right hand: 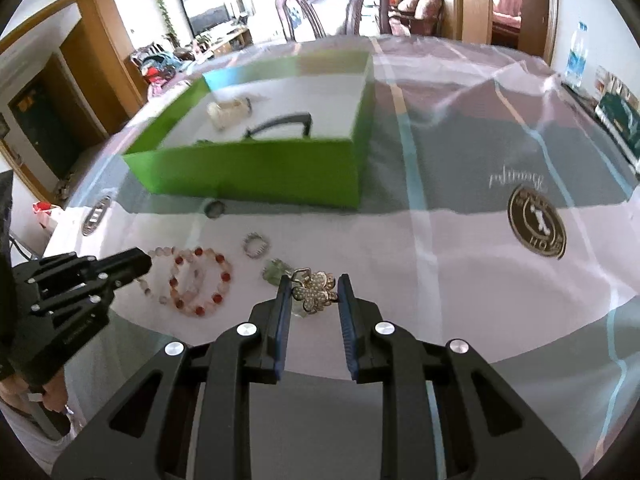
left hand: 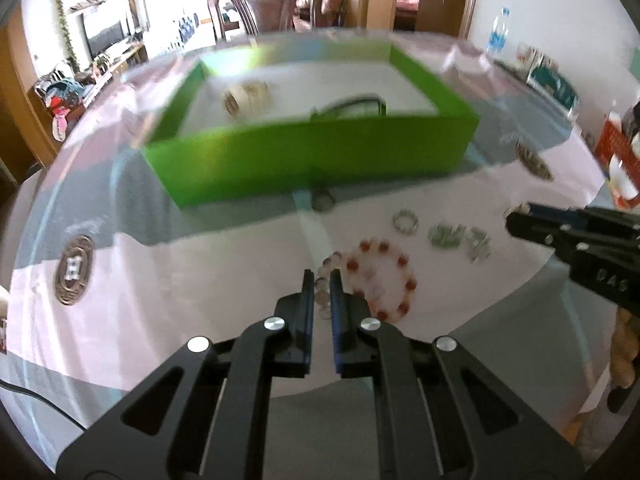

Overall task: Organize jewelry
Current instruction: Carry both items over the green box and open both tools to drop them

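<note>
A green box (left hand: 312, 152) (right hand: 256, 168) stands open on the table, with a pale bracelet (left hand: 244, 96) and a dark bangle (left hand: 356, 106) inside. My left gripper (left hand: 322, 276) is shut on a pale bead bracelet (left hand: 322, 280) lying beside a red bead bracelet (left hand: 384, 280) (right hand: 200, 280). My right gripper (right hand: 314, 280) is shut on a gold flower brooch (right hand: 314, 292). A small ring (left hand: 405, 222) (right hand: 256, 246) and green pieces (left hand: 446, 236) (right hand: 276, 270) lie near it.
The table wears a pink and grey cloth under clear plastic (right hand: 480, 280). A dark ring (left hand: 323, 200) (right hand: 215, 209) lies at the box's front. A water bottle (right hand: 576, 56) and packages (left hand: 620, 160) stand at the right edge. A chair (right hand: 332, 4) stands behind.
</note>
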The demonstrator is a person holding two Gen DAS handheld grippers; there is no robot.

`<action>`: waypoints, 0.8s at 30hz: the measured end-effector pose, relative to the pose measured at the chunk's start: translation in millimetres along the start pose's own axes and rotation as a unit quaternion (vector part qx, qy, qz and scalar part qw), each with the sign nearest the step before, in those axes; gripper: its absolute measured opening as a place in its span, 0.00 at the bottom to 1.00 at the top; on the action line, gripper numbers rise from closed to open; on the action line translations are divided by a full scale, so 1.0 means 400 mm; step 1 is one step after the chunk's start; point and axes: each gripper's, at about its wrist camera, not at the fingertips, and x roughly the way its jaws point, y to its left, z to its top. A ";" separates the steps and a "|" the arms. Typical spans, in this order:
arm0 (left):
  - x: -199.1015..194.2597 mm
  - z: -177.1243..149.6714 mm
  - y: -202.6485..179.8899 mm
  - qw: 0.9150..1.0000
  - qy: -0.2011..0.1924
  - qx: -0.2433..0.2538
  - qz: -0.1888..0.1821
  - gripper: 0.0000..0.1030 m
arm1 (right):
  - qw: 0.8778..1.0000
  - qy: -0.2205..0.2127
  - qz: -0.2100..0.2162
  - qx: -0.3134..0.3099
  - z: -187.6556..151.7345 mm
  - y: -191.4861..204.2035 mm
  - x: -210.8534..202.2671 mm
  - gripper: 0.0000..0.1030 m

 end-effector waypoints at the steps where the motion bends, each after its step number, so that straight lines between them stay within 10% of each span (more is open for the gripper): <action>1: -0.017 0.004 0.003 1.000 -0.008 -0.001 0.000 0.08 | 1.000 -0.006 0.002 -0.003 0.004 0.007 -0.012 0.23; 9: -0.169 0.026 0.019 0.997 -0.082 -0.007 0.003 0.08 | 0.998 -0.044 0.021 -0.038 0.027 0.080 -0.083 0.23; 24: -0.183 0.031 0.062 0.996 -0.087 -0.025 0.007 0.08 | 0.997 -0.041 0.008 -0.066 0.046 0.155 -0.055 0.23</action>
